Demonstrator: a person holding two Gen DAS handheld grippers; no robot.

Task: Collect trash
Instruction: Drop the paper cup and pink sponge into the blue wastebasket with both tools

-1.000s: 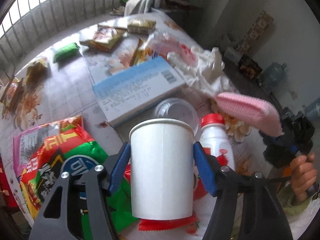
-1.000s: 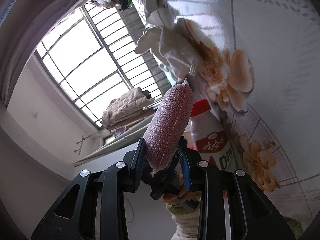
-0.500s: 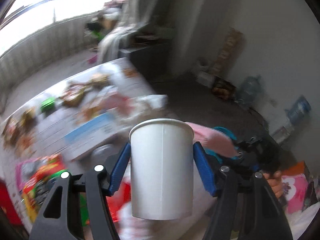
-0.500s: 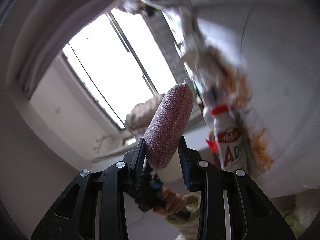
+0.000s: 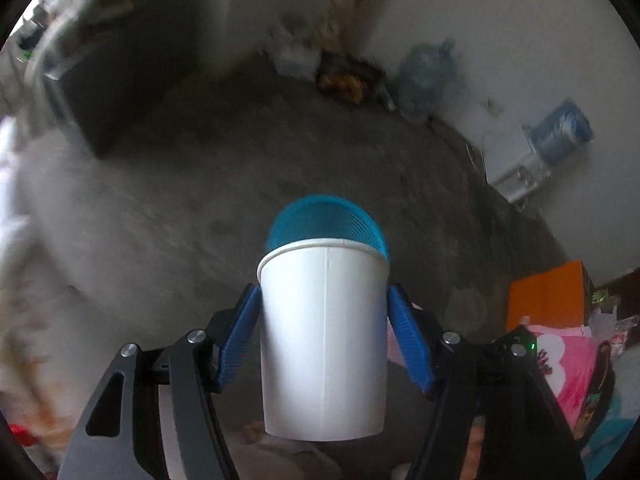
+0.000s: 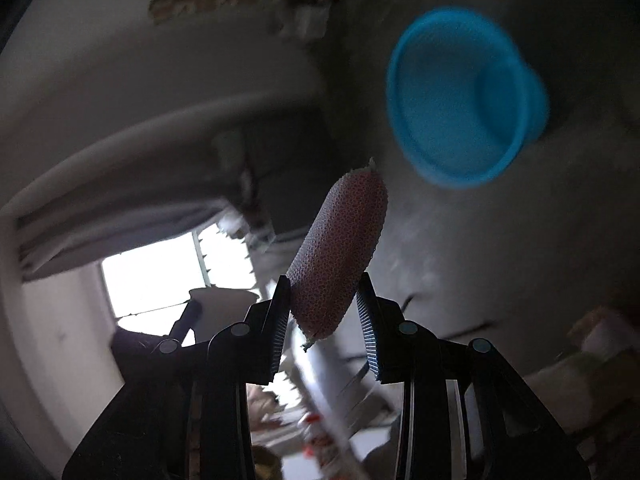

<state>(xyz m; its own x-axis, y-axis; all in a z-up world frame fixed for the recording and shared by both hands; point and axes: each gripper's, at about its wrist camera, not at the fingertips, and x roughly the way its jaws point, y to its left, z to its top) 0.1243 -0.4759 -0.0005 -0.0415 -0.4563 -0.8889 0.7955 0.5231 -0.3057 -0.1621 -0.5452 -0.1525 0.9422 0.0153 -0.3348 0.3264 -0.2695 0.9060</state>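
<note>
The left gripper (image 5: 324, 344) is closed on an upright white paper cup (image 5: 324, 340), blue pads pressing both its sides, above the grey floor (image 5: 180, 208). A blue bin (image 6: 460, 96) stands on that floor just beyond the cup. The right gripper (image 6: 324, 312) clamps a pink mesh sponge (image 6: 340, 256) near the bin.

A dark concrete floor (image 5: 248, 168) runs to a pale wall (image 5: 500, 32), where a water dispenser (image 5: 516, 164) (blue bottle on top) stands; beside it, an orange box (image 5: 548, 296). A bright window (image 6: 160, 280) glows elsewhere.
</note>
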